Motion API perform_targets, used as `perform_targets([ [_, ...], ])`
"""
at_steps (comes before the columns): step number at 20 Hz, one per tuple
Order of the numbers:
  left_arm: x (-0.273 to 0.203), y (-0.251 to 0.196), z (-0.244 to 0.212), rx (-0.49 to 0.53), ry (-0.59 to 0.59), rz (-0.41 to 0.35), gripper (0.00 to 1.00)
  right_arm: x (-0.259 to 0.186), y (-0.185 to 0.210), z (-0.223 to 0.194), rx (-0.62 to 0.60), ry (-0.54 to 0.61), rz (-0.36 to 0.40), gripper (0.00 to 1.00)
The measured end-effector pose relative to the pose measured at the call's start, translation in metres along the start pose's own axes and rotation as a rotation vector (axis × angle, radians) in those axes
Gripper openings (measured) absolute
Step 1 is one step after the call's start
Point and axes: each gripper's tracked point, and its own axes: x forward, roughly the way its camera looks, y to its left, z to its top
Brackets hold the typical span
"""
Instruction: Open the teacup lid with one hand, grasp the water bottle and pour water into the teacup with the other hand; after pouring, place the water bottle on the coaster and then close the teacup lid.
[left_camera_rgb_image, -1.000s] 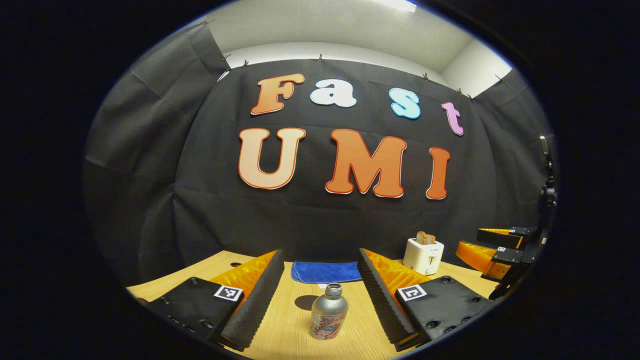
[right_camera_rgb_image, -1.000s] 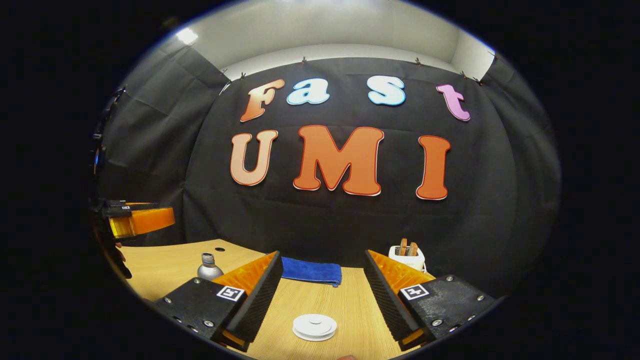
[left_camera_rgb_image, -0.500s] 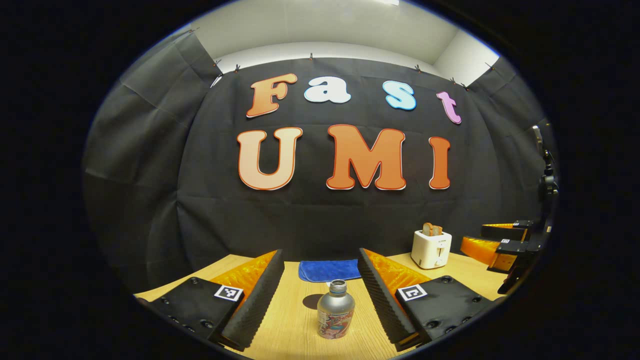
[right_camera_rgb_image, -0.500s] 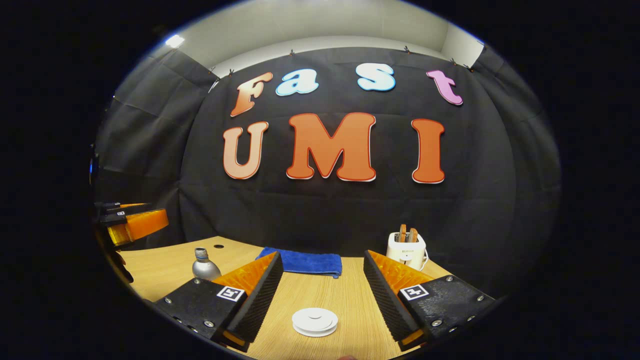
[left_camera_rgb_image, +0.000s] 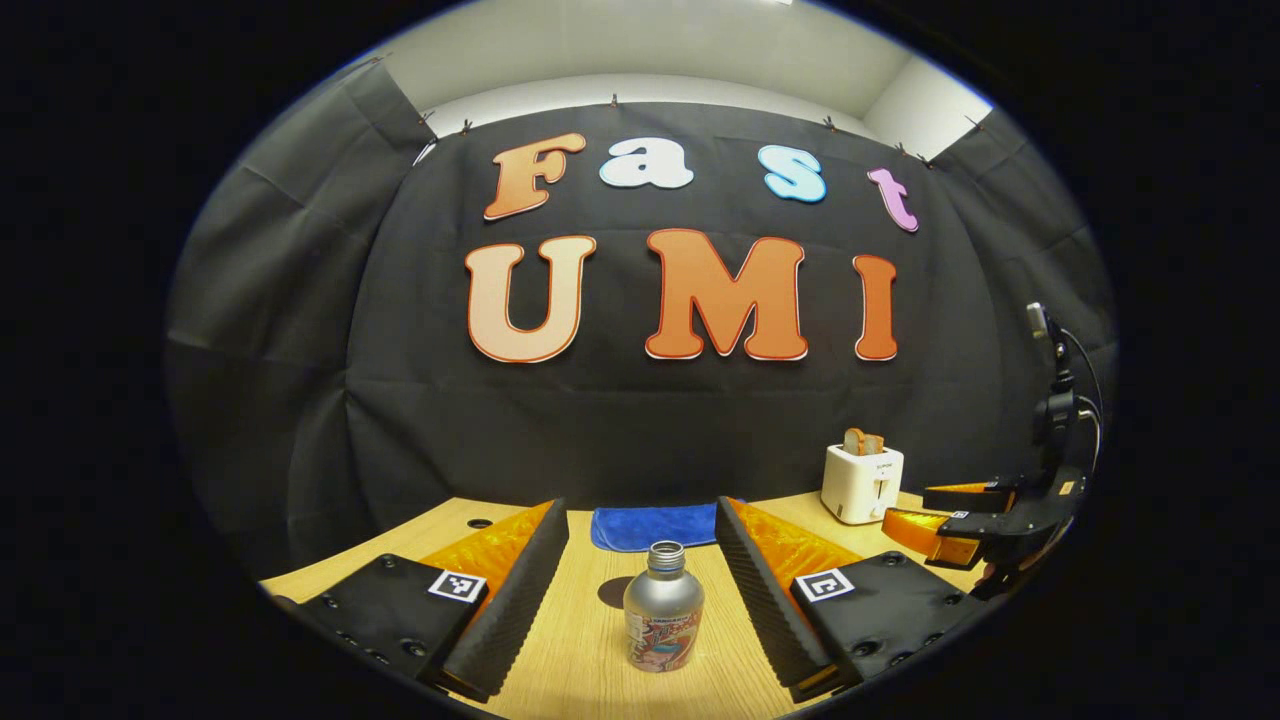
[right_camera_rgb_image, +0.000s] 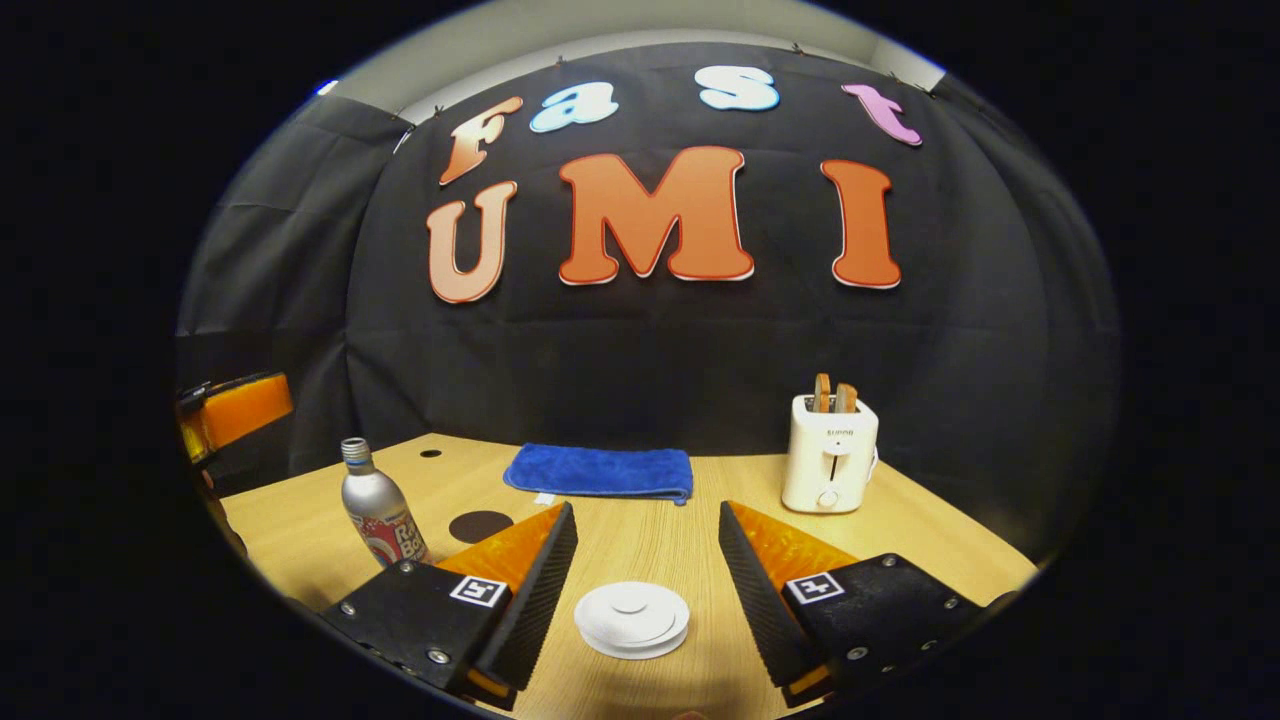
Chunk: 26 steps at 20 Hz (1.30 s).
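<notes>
A silver water bottle (left_camera_rgb_image: 663, 612) with a printed label and no cap stands on the wooden table (left_camera_rgb_image: 580, 660). It is between the spread fingers of my open left gripper (left_camera_rgb_image: 640, 508), touching neither. In the right gripper view the bottle (right_camera_rgb_image: 378, 510) stands at the left, with a dark round coaster (right_camera_rgb_image: 480, 525) just to its right. The white round teacup lid (right_camera_rgb_image: 632, 620) lies low between the fingers of my open right gripper (right_camera_rgb_image: 647, 512); the cup beneath it is hidden. The right gripper (left_camera_rgb_image: 950, 518) also shows far right in the left gripper view, jaws apart.
A folded blue cloth (right_camera_rgb_image: 600, 470) lies at the back of the table by the wall. A white toaster (right_camera_rgb_image: 830, 455) with bread slices stands at the back right. The left gripper's finger (right_camera_rgb_image: 240, 408) sticks in at the far left, above the table edge.
The right gripper has dropped and tipped downward, so the lid looks larger and the coaster has come into sight. The left gripper has edged closer to the bottle. Both stay open.
</notes>
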Motion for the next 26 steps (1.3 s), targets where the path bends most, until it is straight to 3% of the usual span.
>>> perform_targets([
  [3,0.003,0.001,-0.007,-0.002,0.015,0.003,0.96,0.012,0.008,-0.020,-0.017,0.039,0.021,0.81],
  [7,0.007,0.004,-0.019,0.002,0.039,0.011,0.96,0.031,0.006,-0.051,-0.053,0.108,-0.011,0.75],
  [11,0.008,0.009,-0.027,0.004,0.058,0.020,0.96,0.041,0.007,-0.078,-0.029,0.182,-0.003,0.62],
  [20,0.011,-0.004,-0.048,0.013,0.087,-0.022,0.97,0.047,0.014,-0.084,-0.032,0.188,0.033,0.31],
  [26,0.011,-0.015,-0.064,0.012,0.118,-0.057,0.96,0.046,0.010,-0.084,-0.041,0.188,0.022,0.24],
])
